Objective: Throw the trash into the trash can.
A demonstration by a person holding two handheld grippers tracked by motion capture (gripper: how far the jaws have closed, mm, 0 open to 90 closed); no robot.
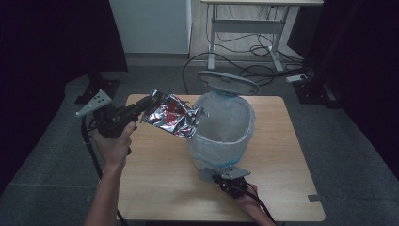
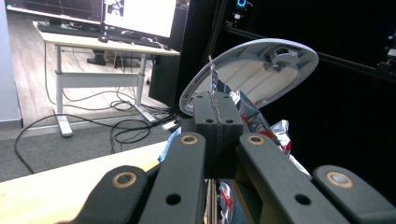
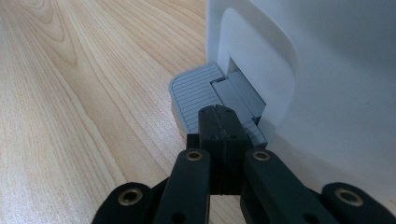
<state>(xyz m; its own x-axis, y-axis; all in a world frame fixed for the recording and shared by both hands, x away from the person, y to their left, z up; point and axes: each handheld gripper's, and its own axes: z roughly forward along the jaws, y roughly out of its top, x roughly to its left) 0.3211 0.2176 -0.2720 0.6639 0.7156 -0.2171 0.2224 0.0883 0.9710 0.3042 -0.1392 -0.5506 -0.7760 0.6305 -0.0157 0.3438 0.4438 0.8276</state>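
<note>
One wrapper [image 1: 171, 115]; one bin [image 1: 221, 134]

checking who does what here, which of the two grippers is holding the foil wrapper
The left gripper, raised beside the bin, has its fingers shut on the crumpled foil wrapper. The right gripper holds nothing and presses its shut fingers on the bin's grey pedal.

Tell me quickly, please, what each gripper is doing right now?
Left gripper: jaws shut on the foil wrapper.
Right gripper: jaws shut, empty, pressing on the bin's pedal.
</note>
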